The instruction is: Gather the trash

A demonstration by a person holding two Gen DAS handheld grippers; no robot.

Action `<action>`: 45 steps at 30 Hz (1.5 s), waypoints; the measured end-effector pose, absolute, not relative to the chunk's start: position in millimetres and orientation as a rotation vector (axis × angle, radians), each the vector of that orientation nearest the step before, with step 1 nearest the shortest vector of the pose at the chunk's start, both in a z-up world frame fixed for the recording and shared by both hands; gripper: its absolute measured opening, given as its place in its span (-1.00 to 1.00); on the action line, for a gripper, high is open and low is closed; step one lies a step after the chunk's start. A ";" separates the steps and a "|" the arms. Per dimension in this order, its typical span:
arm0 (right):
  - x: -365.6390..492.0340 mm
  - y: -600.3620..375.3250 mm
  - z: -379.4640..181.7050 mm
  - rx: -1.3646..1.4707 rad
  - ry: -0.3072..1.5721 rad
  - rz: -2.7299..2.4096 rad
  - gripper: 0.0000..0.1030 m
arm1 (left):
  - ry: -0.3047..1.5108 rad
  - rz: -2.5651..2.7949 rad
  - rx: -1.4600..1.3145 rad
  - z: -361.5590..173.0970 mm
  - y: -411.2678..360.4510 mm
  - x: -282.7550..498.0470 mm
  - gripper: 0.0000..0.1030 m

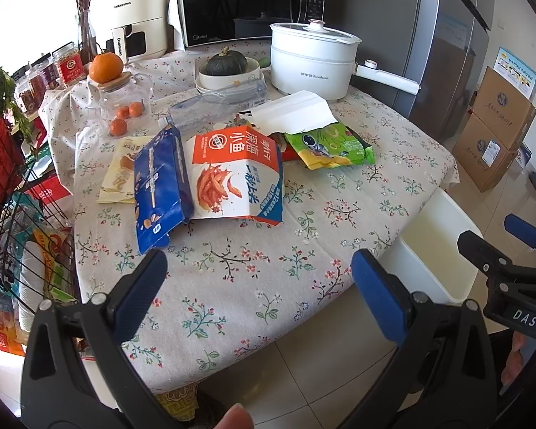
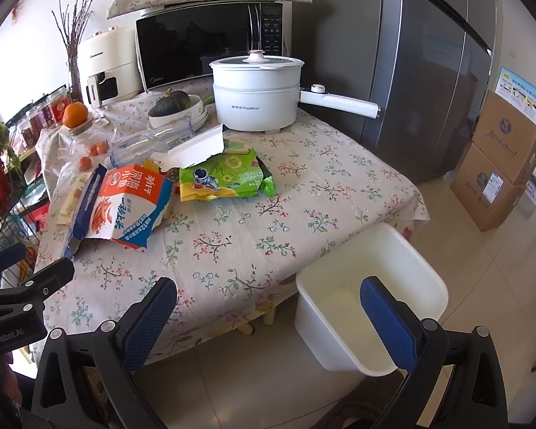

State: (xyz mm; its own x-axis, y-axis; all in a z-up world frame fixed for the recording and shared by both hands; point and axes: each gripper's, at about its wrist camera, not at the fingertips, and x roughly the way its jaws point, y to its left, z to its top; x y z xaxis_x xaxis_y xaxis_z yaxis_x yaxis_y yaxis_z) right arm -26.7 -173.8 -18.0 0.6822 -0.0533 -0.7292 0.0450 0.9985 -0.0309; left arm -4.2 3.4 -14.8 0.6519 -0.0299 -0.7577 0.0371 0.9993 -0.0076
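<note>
Both tools, left tool (image 1: 255, 286) and right tool (image 2: 268, 316), spread apart and empty; light, crinkly orange-and-white snack bag (image 1: 234, 178) mid-worktop (image 1: 253, 268), likely slippery, best pinched at flat torn edge.

Near half of tabletop (image 1: 232, 286) bare cloth; a claw can pass there from the front edge. Wrapper heap blocks the middle: blue bag (image 1: 160, 186), orange-white bag (image 1: 236, 175), green packet (image 1: 328, 146), white torn box (image 1: 293, 112), clear bottle (image 1: 218, 105) behind. Far side closed off by white pot (image 2: 257, 96), its handle (image 2: 339, 102) jutting right, microwave (image 2: 203, 46). Wire rack (image 1: 14, 214) crowds left edge. White bin (image 2: 368, 293) open-topped at right corner, floor beside it free.
</note>
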 end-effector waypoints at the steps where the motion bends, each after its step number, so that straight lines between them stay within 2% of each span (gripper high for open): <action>1: -27.1 -173.7 -18.2 -0.010 0.818 -0.055 1.00 | 0.860 -0.038 0.009 -14.8 3.5 -4.2 0.99; 39: -25.4 -173.5 -7.1 -0.035 0.804 -0.061 1.00 | 0.867 -0.033 0.006 -14.2 7.2 -3.4 0.99; 45: -15.6 -173.0 6.1 -0.032 0.820 -0.004 1.00 | 0.927 -0.065 -0.022 -8.6 25.2 15.0 0.99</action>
